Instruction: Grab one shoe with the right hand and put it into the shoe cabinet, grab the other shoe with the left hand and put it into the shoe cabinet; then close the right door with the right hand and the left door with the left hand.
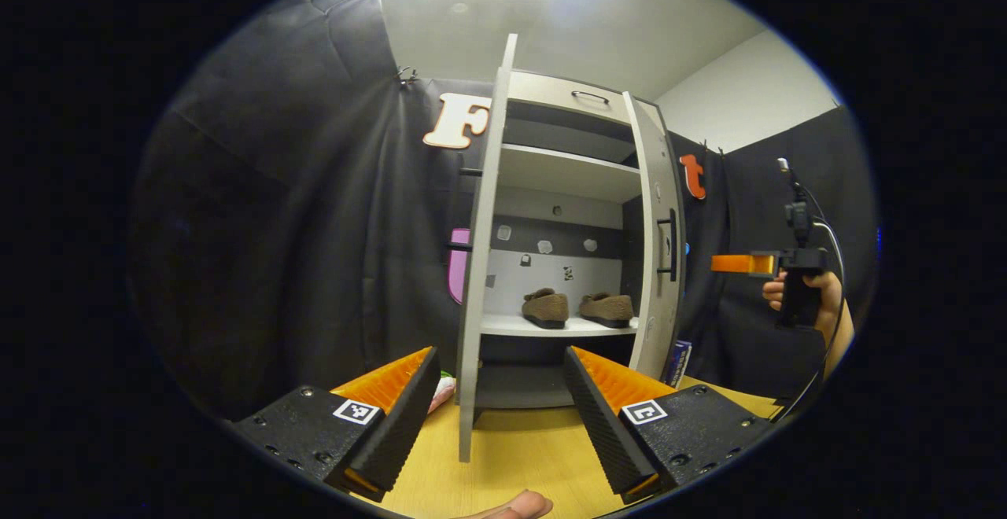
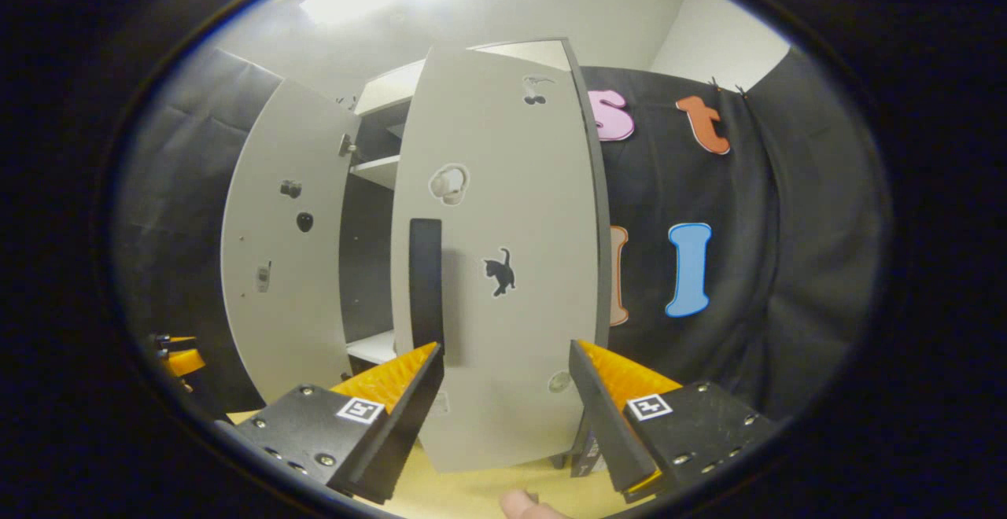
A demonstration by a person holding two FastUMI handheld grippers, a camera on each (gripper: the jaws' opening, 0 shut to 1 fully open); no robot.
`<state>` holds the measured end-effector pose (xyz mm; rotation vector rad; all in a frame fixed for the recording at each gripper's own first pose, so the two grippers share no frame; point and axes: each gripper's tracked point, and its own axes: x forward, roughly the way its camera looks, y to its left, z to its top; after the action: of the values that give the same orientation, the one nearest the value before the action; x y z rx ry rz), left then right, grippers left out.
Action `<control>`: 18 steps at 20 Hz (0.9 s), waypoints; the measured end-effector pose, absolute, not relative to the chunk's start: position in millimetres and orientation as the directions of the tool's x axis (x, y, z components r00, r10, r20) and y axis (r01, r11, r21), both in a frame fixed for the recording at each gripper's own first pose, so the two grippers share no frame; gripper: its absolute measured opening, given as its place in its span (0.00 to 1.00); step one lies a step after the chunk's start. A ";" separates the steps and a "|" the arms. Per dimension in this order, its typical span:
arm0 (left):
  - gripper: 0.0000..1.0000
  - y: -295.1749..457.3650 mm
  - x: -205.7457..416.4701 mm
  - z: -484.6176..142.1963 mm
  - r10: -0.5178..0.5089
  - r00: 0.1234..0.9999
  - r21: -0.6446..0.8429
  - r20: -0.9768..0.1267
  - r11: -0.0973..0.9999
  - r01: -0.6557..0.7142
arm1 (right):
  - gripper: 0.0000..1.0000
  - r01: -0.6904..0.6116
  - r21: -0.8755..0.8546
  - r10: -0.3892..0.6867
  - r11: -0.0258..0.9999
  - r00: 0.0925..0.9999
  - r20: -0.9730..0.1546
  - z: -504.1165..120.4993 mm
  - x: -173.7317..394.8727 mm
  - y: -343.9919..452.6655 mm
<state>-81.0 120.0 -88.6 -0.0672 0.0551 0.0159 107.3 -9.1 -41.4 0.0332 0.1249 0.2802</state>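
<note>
Both shoes [image 1: 576,307] sit side by side on the cabinet shelf [image 1: 551,326], long axes running front-to-back; both grippers' fingers [image 1: 405,401] spread empty.

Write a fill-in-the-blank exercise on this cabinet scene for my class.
1. The two brown suede shoes sit on a ___ inside the grey shoe cabinet.
2. Both grey cabinet doors stand ___.
3. The right gripper faces a door bearing a black ___ sticker.
4. The left gripper holds ___.

Missing: shelf; open; cat; nothing

Two brown shoes [image 1: 578,308] are seen in a pale grey cabinet [image 1: 566,173] on a yellowish wooden table [image 1: 519,448].
</note>
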 end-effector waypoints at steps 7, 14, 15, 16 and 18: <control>0.93 190.0 -74.6 -82.0 0.130 0.990 -0.023 -0.062 0.991 -0.132 | 0.96 -0.254 0.026 0.255 0.967 0.966 -0.050 -62.4 31.2 -9.1; 0.99 224.9 -29.0 -78.3 0.073 0.991 -0.101 -0.114 0.991 -0.085 | 0.95 -0.271 0.040 0.274 0.962 0.955 -0.114 -121.0 -36.1 21.3; 0.96 224.9 -22.9 -78.7 0.043 0.990 -0.115 -0.132 0.992 -0.058 | 0.96 -0.264 0.047 0.268 0.963 0.955 -0.124 -126.9 -40.6 20.5; 0.96 227.8 -16.1 -77.3 0.024 0.991 -0.133 -0.134 0.990 -0.042 | 0.95 -0.257 0.053 0.262 0.965 0.957 -0.127 -129.7 -45.1 19.5; 0.96 238.9 6.4 -72.3 0.020 0.989 -0.152 -0.144 0.987 -0.042 | 0.96 -0.249 0.061 0.255 0.967 0.959 -0.125 -129.4 -48.2 17.3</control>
<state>6.4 238.9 -72.3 -0.1556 0.1431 0.0309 -48.2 17.3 -129.4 0.0450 0.1331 0.2557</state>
